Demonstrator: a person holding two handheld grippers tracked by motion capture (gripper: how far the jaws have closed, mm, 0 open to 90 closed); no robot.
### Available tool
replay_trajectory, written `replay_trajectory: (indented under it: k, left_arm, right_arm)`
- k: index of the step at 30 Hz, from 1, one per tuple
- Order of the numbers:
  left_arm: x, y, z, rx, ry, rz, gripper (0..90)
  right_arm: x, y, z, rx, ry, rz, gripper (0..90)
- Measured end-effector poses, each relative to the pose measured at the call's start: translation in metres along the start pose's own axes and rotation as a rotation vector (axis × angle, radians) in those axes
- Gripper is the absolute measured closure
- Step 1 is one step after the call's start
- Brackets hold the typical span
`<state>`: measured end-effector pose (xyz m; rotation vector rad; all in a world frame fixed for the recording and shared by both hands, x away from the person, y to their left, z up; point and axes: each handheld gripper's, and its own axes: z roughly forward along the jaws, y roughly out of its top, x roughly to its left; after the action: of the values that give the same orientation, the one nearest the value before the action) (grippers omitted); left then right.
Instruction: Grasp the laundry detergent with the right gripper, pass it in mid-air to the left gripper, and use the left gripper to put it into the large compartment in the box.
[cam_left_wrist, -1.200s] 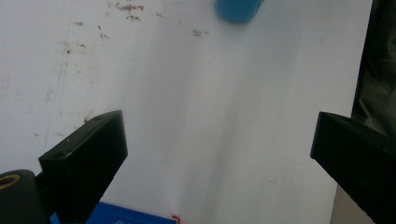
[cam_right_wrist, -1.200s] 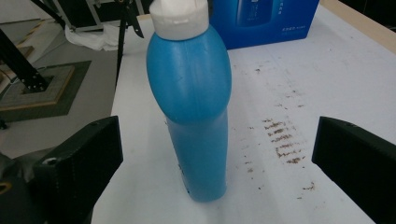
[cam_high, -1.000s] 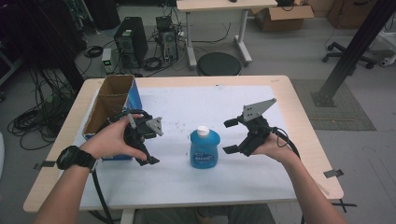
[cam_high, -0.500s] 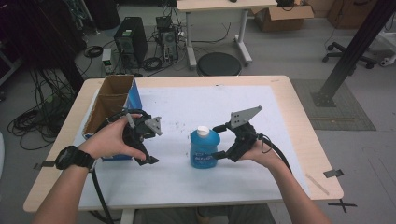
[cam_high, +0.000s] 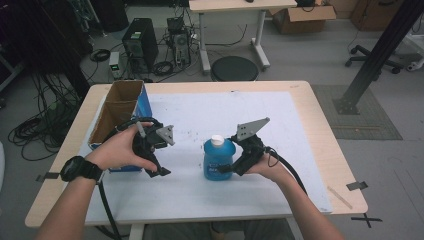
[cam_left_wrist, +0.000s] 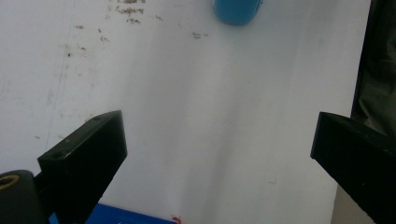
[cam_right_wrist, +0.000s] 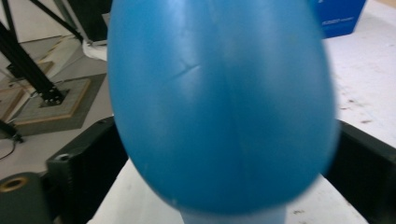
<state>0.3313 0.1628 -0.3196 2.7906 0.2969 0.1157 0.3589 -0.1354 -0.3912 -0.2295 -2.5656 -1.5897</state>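
Observation:
A blue bottle (cam_high: 218, 161) with a white cap stands upright in the middle of the white mat (cam_high: 210, 200). My right gripper (cam_high: 229, 156) reaches it from the right; its jaws have just been closing with the bottle between them. In the right gripper view the bottle's body (cam_right_wrist: 219, 107) spans the whole gap and meets both jaws, with my right gripper (cam_right_wrist: 224, 154) around it. My left gripper (cam_high: 159, 157) hovers to the bottle's left, open. In the left gripper view its jaws (cam_left_wrist: 219, 140) stand wide over bare mat, and the bottle's base (cam_left_wrist: 236, 9) shows far off.
An open cardboard box with a blue side (cam_high: 120, 107) sits on the table's left, just behind my left hand; its blue edge (cam_left_wrist: 135, 217) shows below the left jaws. Past the table stand a round stool (cam_high: 234, 67), computers and cables on the floor.
My right gripper has moved left and down from beside the bottle until its jaws flank the bottle's body. The left gripper has stayed put.

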Motion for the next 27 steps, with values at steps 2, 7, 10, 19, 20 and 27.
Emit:
replay_trajectory:
  k: [2, 7, 10, 19, 20, 27]
  left_arm:
    - [-0.0004, -0.0001, -0.001, -0.004, 0.0, 0.003, 4.2]
    - [-0.0007, -0.0007, -0.0022, -0.005, 0.003, 0.004, 4.3]
    - [-0.0005, -0.0009, -0.0022, -0.006, 0.005, 0.002, 4.3]
    - [-0.0011, 0.0, -0.0016, -0.01, 0.003, 0.007, 4.6]
    - [-0.0013, 0.0, -0.0015, -0.009, 0.005, 0.009, 4.6]
    - [-0.0014, -0.0011, -0.0031, -0.009, 0.007, 0.009, 4.7]
  right_arm:
    - [0.0, -0.0002, 0.002, -0.004, 0.002, -0.001, 7.5]
    - [-0.0017, -0.0009, 0.0044, -0.013, 0.014, 0.002, 11.5]
    - [-0.002, -0.0011, 0.0055, -0.011, 0.02, -0.001, 13.3]
    - [-0.0033, -0.002, 0.0058, -0.007, 0.03, -0.002, 19.0]
    - [-0.0032, -0.0019, 0.006, -0.006, 0.034, -0.005, 19.7]
    - [-0.0051, -0.0029, 0.0052, -0.01, 0.035, -0.003, 23.9]
